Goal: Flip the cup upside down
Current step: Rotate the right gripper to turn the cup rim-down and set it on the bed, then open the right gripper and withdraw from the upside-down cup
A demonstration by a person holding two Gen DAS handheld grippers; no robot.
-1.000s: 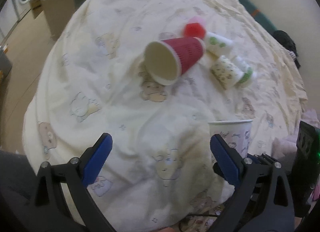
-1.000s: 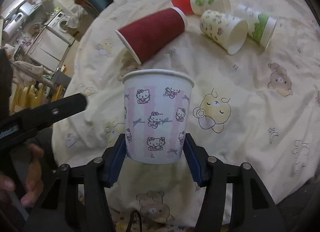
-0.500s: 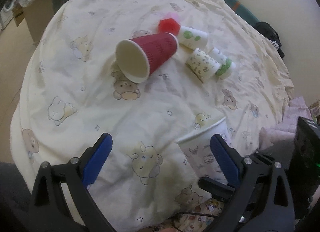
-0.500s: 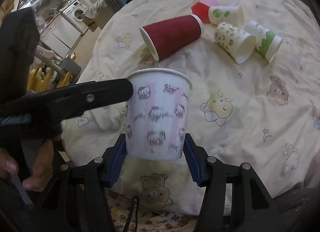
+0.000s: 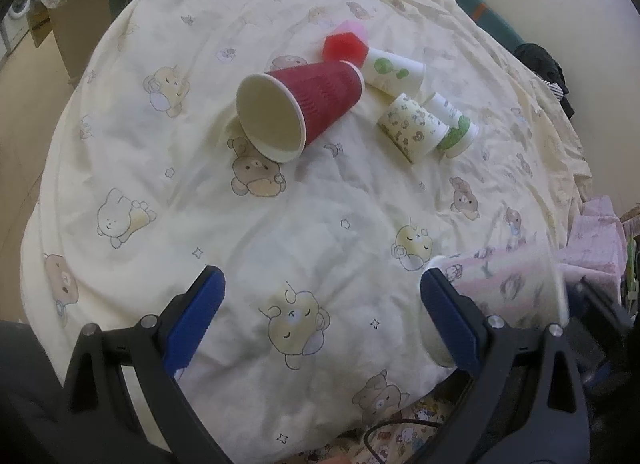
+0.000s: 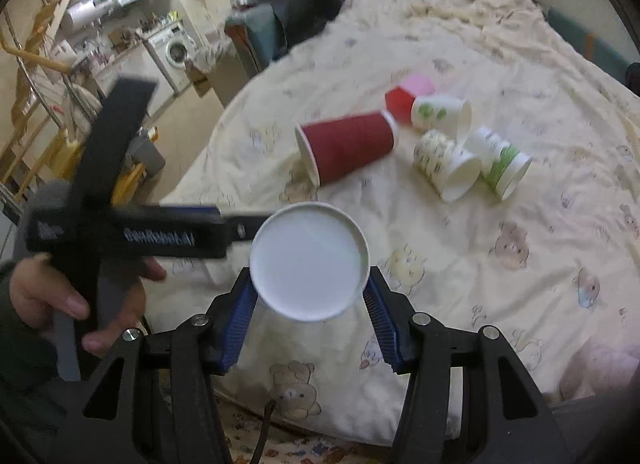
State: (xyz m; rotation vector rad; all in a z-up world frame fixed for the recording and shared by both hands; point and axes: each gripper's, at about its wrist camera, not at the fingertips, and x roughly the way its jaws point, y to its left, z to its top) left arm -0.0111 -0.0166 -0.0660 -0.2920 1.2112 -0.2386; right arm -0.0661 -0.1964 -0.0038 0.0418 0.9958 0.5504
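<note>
Cup [image 6: 309, 261] pinched by right hand-held gripper [image 6: 310, 300], mouth toward camera (walls hidden), left hand-held gripper [image 5: 322, 314] spread, seemingly empty.

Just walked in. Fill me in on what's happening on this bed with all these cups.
A person holds a gripper in each hand over a bear-print quilt. The right gripper is clamped on a pink-patterned paper cup, tipped so its open mouth faces that gripper's camera, so the flip looks only partly done. The left gripper is open and empty beside it. Farther back, a red cup and several small printed cups lie on their sides.
</note>
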